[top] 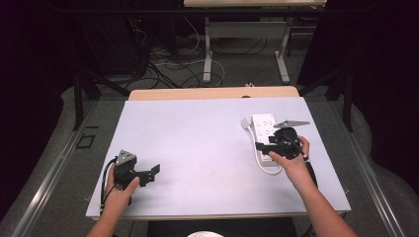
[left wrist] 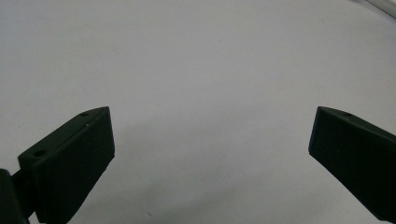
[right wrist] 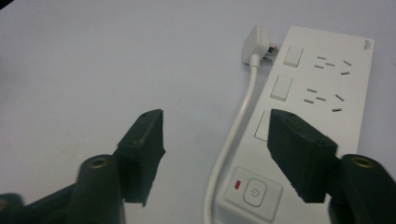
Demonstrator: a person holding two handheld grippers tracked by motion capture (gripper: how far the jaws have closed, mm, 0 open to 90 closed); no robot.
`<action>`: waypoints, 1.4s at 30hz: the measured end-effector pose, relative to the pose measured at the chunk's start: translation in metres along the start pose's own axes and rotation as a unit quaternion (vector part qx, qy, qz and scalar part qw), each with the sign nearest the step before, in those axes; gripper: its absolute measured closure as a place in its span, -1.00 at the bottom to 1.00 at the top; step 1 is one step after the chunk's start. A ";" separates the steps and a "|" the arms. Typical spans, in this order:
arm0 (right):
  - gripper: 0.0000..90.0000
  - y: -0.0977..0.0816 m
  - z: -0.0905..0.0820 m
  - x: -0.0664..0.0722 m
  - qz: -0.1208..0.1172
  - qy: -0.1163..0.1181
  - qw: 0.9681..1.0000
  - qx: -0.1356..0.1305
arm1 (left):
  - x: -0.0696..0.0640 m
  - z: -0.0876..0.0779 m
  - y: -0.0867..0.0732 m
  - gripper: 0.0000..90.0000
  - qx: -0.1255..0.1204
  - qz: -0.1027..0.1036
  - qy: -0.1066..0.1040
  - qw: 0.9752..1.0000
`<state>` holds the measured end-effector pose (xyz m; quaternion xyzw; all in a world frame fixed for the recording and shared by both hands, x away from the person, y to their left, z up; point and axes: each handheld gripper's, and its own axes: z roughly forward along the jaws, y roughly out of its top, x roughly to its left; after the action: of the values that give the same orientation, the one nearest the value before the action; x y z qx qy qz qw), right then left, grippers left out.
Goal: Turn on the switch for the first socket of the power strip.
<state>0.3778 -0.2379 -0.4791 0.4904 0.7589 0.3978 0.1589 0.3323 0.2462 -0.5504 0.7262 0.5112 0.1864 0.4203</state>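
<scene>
We are looking at a white power strip lying flat on the pale table, toward its right side and about midway between the near and far edges. In the right gripper view we are seeing two rows of socket slots, each with a rocker switch beside it, and a main button with a small red mark at the strip's near end. A white plug is lying against the strip's far corner, and its white cord is running along the strip's side toward the camera. In the high view, the cord is curving round the near end of the strip. The right gripper is hovering just above the near part of the strip; its jaws are standing apart with nothing clamped between them, one over the bare table beside the cord and the other over the strip's body. The person's right hand is holding it there. Well apart, near the table's front left corner, the left gripper is sitting in the person's left hand, its jaws spread wide over bare tabletop and holding nothing.
</scene>
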 end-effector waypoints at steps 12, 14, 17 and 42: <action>-1.00 -0.014 -0.023 0.002 -0.002 -0.007 1.000 -0.006 | 0.001 -0.001 0.000 -0.99 0.004 0.000 0.000 1.000; -1.00 -0.019 -0.029 0.001 -0.017 -0.012 1.000 -0.012 | 0.001 -0.001 0.000 -0.99 0.004 0.000 -0.001 1.000; -1.00 -0.024 -0.036 0.000 -0.014 -0.022 0.999 -0.021 | 0.000 -0.001 0.000 -0.99 -0.003 -0.001 0.001 1.000; -1.00 -0.076 -0.069 -0.047 0.018 -0.090 0.994 -0.058 | 0.001 -0.004 0.001 -0.99 0.000 0.005 -0.003 1.000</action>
<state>0.3094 -0.3255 -0.5006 0.5277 0.7085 0.3978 0.2475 0.3306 0.2488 -0.5477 0.7292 0.5061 0.1864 0.4212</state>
